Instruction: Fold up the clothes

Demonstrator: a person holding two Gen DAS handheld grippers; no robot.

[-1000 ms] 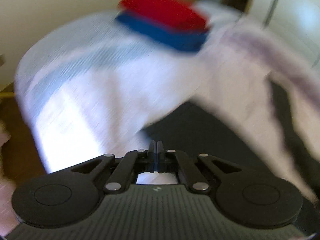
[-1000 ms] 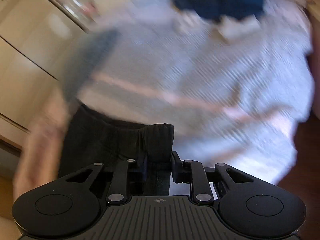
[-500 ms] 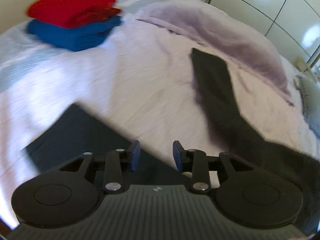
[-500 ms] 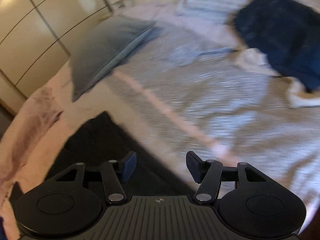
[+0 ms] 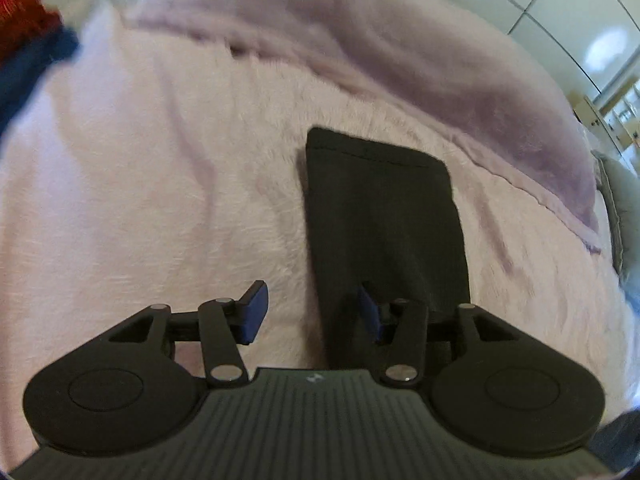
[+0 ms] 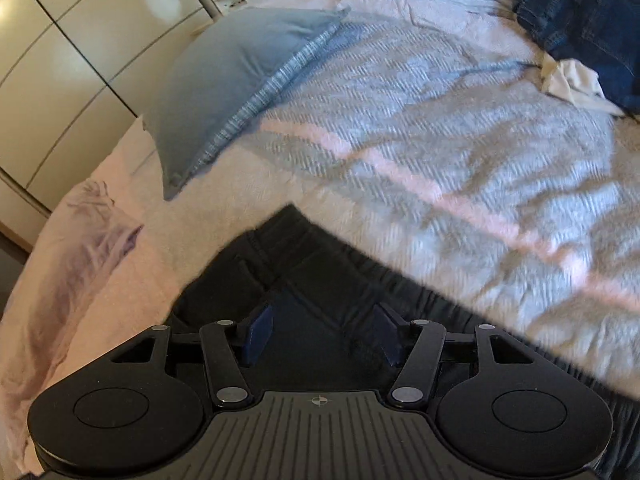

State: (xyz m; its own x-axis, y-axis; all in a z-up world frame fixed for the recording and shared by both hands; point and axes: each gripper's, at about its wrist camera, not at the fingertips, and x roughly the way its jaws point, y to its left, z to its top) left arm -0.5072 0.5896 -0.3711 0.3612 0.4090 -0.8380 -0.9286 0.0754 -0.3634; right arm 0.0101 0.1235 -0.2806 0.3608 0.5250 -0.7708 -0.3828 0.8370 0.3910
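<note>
Black trousers lie flat on the pink fuzzy bedcover (image 5: 160, 200). In the left wrist view one trouser leg (image 5: 384, 220) runs away from me, its hem at the far end. My left gripper (image 5: 311, 306) hovers low over the leg's left edge. Its jaws are closing, with that edge between them and the pads not pressing. In the right wrist view the wider, seamed part of the trousers (image 6: 304, 268) lies under my right gripper (image 6: 323, 330), which stands open with only the flat cloth below it.
A red-on-blue folded stack (image 5: 24, 40) sits far left. A lilac blanket fold (image 5: 400, 52) lies beyond the leg. A grey-blue pillow (image 6: 240, 80), dark blue jeans (image 6: 588, 20) and a white garment (image 6: 572, 80) lie on the bed. Wardrobe doors (image 6: 80, 60) stand alongside.
A second ago both grippers were shut, the right one on black cloth. Both have since opened and let go. The left one swept across and down to the trouser leg; the right one shifted over the wider part.
</note>
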